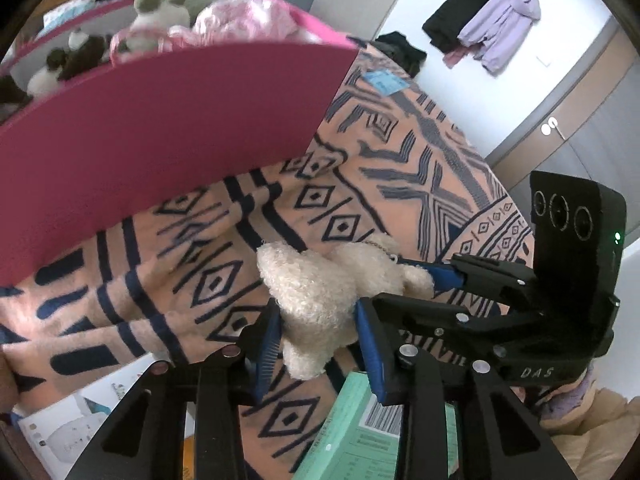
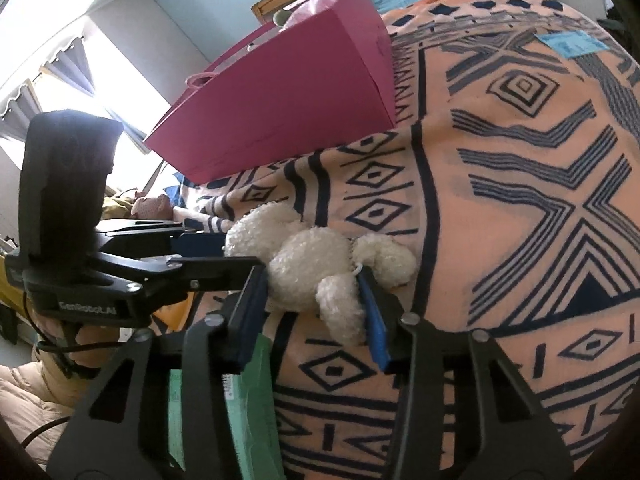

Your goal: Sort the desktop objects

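Observation:
A cream plush toy (image 1: 316,300) (image 2: 308,272) lies on the orange patterned blanket (image 1: 400,168) (image 2: 500,220). My left gripper (image 1: 320,344) is shut on its lower body, the blue pads pressing in from both sides. In the right wrist view the left gripper (image 2: 224,250) comes in from the left. My right gripper (image 2: 312,316) straddles the toy's middle with both pads against the fur. It enters the left wrist view from the right (image 1: 408,284), touching the toy's head end. A pink paper bag (image 1: 160,140) (image 2: 288,92) stands just behind, holding other soft toys.
A green box (image 1: 360,432) (image 2: 248,400) lies under both grippers at the blanket's near edge. A blue card (image 1: 386,82) (image 2: 572,44) rests farther back on the blanket. A white carton (image 1: 72,432) sits low on the left. Coats (image 1: 500,20) hang on the far wall.

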`<action>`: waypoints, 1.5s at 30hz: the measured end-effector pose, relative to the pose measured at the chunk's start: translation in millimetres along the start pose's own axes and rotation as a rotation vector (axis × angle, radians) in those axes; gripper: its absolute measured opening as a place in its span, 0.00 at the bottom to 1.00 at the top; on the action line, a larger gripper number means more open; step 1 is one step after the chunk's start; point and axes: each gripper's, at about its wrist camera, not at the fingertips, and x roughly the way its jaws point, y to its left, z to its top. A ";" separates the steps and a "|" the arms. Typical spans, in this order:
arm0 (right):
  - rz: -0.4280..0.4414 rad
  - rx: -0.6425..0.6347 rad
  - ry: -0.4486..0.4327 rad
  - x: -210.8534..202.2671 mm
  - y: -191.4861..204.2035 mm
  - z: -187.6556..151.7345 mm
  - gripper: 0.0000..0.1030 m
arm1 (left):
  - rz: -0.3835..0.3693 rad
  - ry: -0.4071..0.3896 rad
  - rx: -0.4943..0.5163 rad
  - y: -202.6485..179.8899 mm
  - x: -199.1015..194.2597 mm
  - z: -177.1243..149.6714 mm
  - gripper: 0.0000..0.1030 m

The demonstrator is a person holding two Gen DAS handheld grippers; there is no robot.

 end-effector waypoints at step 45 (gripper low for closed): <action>-0.035 -0.326 -0.217 -40.3 57.9 111.1 0.45 | 0.152 -0.323 0.060 -7.8 -90.0 71.6 0.35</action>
